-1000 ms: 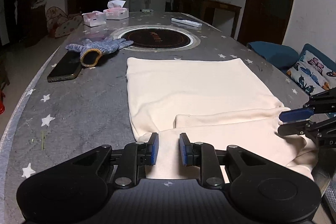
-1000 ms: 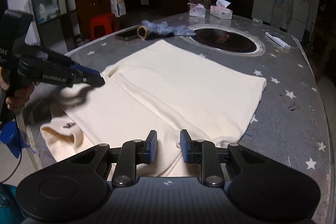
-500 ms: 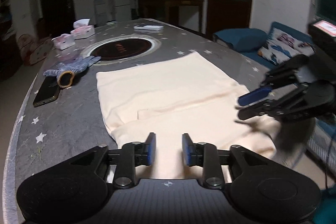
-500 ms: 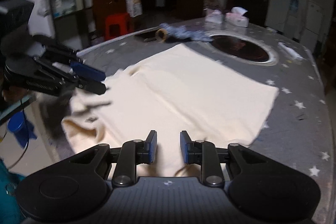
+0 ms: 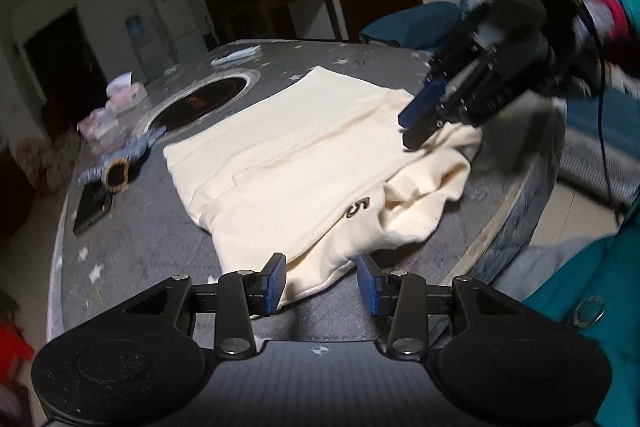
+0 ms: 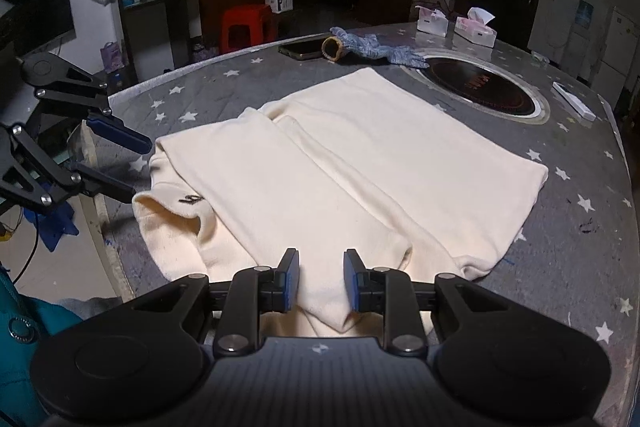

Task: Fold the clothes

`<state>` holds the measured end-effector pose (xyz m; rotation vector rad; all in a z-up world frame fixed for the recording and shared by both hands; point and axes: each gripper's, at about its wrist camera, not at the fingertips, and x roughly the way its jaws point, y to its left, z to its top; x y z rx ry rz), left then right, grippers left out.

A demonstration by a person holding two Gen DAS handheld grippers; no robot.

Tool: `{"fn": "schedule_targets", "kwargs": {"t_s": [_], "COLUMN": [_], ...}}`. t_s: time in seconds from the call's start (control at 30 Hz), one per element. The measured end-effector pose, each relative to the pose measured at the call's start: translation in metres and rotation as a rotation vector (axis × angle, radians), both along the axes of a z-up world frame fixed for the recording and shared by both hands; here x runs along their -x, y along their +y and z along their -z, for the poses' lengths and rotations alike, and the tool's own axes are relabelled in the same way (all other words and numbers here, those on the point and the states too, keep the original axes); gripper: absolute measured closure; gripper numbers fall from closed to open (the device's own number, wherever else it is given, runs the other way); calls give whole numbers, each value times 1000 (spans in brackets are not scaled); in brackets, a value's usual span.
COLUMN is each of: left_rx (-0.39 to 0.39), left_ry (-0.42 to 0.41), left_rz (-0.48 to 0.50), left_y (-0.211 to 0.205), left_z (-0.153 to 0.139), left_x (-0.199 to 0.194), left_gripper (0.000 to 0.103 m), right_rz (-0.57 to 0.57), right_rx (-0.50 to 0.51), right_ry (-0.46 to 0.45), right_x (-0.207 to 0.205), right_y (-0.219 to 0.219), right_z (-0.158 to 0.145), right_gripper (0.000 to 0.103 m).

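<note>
Cream sweater [image 6: 352, 163] spread flat on grey star-print table [image 6: 580, 227], near edge bunched, small dark logo [image 6: 190, 199] showing on the fold. Left gripper [image 5: 322, 281] jaws opening, cloth edge between the pads but not pinched. Right gripper [image 6: 321, 281] jaws partway apart with a fold of sweater between them (cannot tell whether actually pinched). Blue knit glove [image 6: 368, 47] and phone [image 6: 302, 49] at far side, beside inset round cooktop [image 6: 480, 89].

You have a plain cream garment [image 6: 360, 163] lying on a grey table [image 6: 576, 247] dotted with white stars, with a blue-speckled glove [image 6: 372, 45] at the far side.
</note>
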<state>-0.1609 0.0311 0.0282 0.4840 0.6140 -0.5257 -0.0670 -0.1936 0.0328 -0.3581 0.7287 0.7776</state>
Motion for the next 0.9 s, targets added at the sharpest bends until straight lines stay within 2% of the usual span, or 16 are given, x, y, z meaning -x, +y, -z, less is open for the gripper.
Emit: {"fn": "schedule_targets", "kwargs": {"t_s": [0.1,0.2,0.4,0.47,0.5,0.53,0.57,0.6,0.77,0.9], "left_rx": [-50,-67,-50,-46,-43,-32,-20,-1,108,166], "left_ry": [-38,-69,-89,-91,-92,-90,-88,-83,-51,-13], "left_rz": [40,70,92,104,110,112,113,106,40,-2], "left_y": [-11,-19,-24,-26,-26,-26,-25,-23,-13,-8], "left_z": [9,15,17,18,19,18,16,13,-4,-11], "left_x": [2,2,-4,-4,-3,-5,-6,-7,-30,-55], "left_gripper": [61,61,61,69,79,87,90,92,93,94], "right_rz": [6,13,21,20,19,17,16,13,-15,-53], "right_rx": [5,6,8,14,17,21,25,29,51,52], "right_ry": [6,9,8,5,3,0,-3,-7,-26,-45], "right_x": [1,1,2,3,4,5,5,6,15,25], "right_y": [-1,-3,-6,-7,-7,-8,-8,-8,-13,-16], "right_z": [2,3,1,0,-1,-1,-2,-3,-9,-15], "right_gripper": [79,79,78,78,77,74,69,68,63,53]}}
